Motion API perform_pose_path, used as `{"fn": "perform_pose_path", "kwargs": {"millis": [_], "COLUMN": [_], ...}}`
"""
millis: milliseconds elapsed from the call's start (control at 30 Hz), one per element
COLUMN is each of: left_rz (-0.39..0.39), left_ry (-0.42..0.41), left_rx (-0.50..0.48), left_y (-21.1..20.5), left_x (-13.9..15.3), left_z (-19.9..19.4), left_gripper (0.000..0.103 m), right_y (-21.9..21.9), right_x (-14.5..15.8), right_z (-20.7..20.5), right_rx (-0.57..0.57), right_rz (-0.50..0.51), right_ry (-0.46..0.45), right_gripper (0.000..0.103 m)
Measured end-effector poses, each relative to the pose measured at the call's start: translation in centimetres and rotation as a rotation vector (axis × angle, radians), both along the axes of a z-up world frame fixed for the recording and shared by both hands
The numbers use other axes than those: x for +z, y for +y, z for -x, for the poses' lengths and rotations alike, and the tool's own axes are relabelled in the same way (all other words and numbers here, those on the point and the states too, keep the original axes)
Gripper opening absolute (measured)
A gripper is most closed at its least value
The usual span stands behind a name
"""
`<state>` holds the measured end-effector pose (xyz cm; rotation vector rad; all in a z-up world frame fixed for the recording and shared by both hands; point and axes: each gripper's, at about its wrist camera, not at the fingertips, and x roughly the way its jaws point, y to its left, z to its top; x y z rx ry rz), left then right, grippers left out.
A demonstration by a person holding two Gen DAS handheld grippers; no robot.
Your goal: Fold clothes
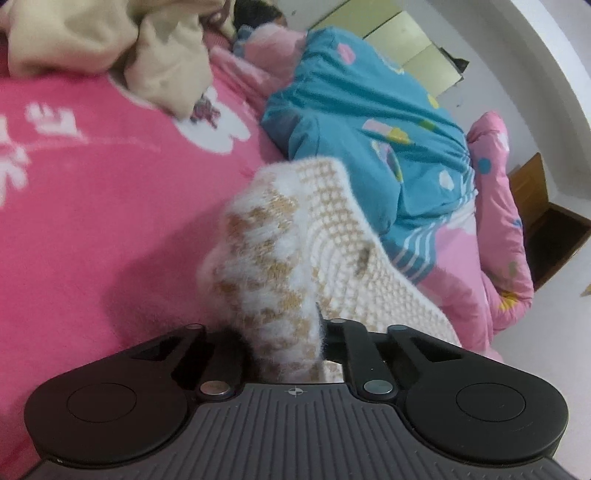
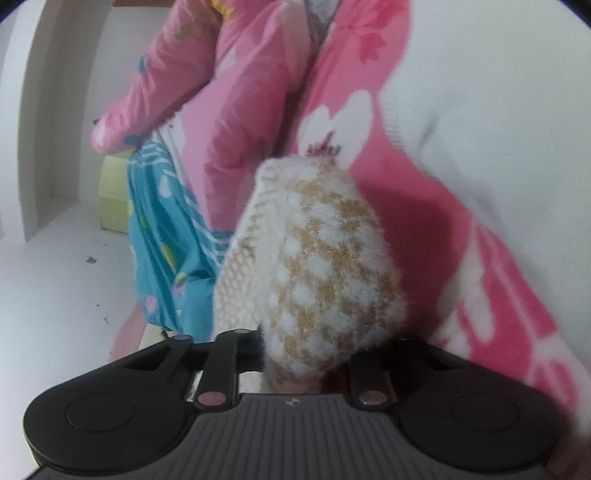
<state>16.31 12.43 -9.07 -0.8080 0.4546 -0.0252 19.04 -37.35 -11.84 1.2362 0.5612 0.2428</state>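
Pink flowered blanket [image 1: 92, 192] on bed, teal quilt [image 1: 369, 122] beside, white floor [image 2: 55, 277], both grippers' fingers clamped on knit sweater [image 1: 295, 251].

From my remote seat, the fuzzy tan-and-white knit [image 1: 273, 266] hides the fingertips of the left claw [image 1: 284, 354]. The same garment masks those of the right claw [image 2: 310, 365]. The pink bedspread [image 2: 461, 229] blurs. A head [image 1: 255, 13] is cropped at the frame's top.
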Motion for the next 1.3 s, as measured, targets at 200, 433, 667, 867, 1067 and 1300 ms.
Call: {"fn": "perform_pose_path", "kwargs": {"millis": [200, 433, 667, 867, 1067, 1300], "left_rz": [0.008, 0.001, 0.008, -0.047, -0.210, -0.318], "left_ry": [-0.013, 0.004, 0.071, 0.119, 0.117, 0.108], "left_rx": [0.009, -0.060, -0.118, -0.219, -0.279, -0.310], "left_y": [0.3, 1.9, 2.8, 3.6, 4.8, 4.5], "left_x": [2.7, 4.6, 3.5, 2.0, 4.4, 6.7], "left_z": [2.9, 10.7, 19.8, 20.6, 22.9, 18.6], "left_gripper": [0.007, 0.007, 0.007, 0.021, 0.035, 0.038], "right_y": [-0.5, -0.9, -0.8, -0.7, -2.5, -4.5], "right_x": [2.8, 4.6, 4.5, 4.0, 5.8, 12.1], "right_z": [3.6, 11.5, 21.6, 21.6, 23.4, 27.5], "right_rx": [0.013, 0.073, 0.135, 0.230, 0.257, 0.249], "right_rz": [0.005, -0.005, 0.062, 0.265, 0.377, 0.574], "right_ry": [-0.032, -0.021, 0.038, 0.102, 0.170, 0.094], "right_gripper": [0.009, 0.009, 0.009, 0.029, 0.057, 0.059]}}
